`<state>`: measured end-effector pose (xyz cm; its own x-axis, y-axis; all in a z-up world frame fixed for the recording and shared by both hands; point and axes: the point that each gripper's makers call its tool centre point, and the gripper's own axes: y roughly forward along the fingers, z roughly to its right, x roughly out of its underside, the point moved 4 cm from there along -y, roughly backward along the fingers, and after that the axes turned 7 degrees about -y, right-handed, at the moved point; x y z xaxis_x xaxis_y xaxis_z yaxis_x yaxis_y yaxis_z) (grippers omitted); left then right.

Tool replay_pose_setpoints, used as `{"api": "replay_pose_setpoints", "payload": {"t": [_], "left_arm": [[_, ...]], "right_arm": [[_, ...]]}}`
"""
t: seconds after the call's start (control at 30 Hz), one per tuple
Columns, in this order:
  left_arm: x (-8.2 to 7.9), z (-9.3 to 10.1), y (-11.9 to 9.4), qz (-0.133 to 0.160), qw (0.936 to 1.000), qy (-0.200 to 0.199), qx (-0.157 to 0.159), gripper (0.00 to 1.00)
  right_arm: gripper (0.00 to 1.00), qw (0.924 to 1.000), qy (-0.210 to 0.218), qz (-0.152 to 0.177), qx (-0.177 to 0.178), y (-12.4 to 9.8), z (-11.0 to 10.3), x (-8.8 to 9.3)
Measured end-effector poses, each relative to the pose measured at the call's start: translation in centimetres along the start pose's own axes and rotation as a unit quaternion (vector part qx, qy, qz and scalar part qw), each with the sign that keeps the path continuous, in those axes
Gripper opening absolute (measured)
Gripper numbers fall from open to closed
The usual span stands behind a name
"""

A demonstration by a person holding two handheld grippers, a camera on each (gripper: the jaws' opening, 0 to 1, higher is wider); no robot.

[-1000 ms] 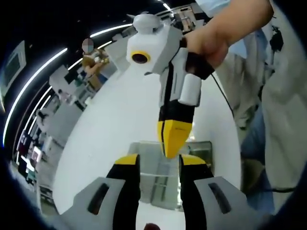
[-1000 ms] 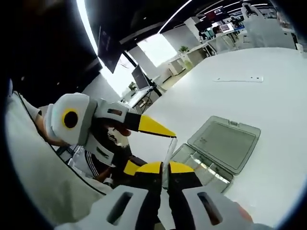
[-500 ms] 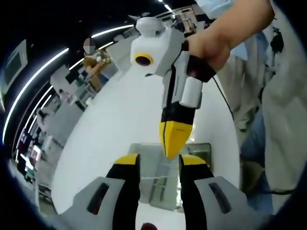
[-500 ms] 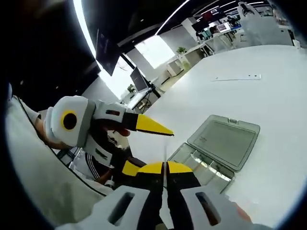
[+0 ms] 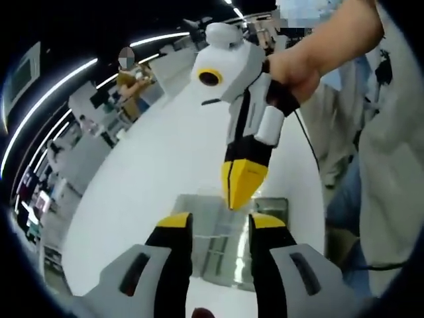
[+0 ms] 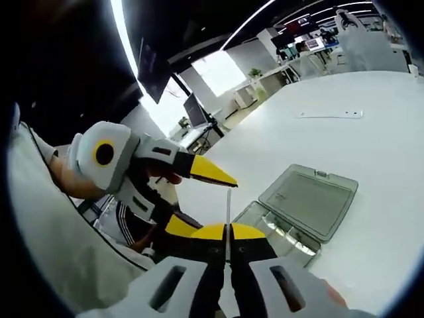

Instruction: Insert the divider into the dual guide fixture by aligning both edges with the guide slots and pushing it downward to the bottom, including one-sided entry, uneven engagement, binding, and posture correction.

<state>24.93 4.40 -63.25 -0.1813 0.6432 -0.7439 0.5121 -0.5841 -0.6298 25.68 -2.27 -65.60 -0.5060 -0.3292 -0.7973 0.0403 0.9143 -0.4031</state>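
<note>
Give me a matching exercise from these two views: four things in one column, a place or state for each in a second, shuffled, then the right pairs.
Column 1
1. divider
2. box lid
3. left gripper
4. thin strip

Column 2
A. lies flat on the white table, far beyond the box
B. swung open, lying beside the compartments
C. clamped edge-on between the right gripper jaws, standing up
D. jaws apart, nothing between them, above the clear box

Pairs: 1-C, 2-B, 3-D, 4-A
</note>
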Motion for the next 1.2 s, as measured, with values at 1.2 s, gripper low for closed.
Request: {"api": "replay_pose_setpoints", "payload": {"t": [1.2], "left_arm": [[0.4, -1.4, -0.5, -0.043, 0.9852, -0.067, 0.152, 0.12]], "right_arm": [[0.0, 0.99, -0.133, -0.021, -0.042, 0.2, -1.2, -0.2]]}}
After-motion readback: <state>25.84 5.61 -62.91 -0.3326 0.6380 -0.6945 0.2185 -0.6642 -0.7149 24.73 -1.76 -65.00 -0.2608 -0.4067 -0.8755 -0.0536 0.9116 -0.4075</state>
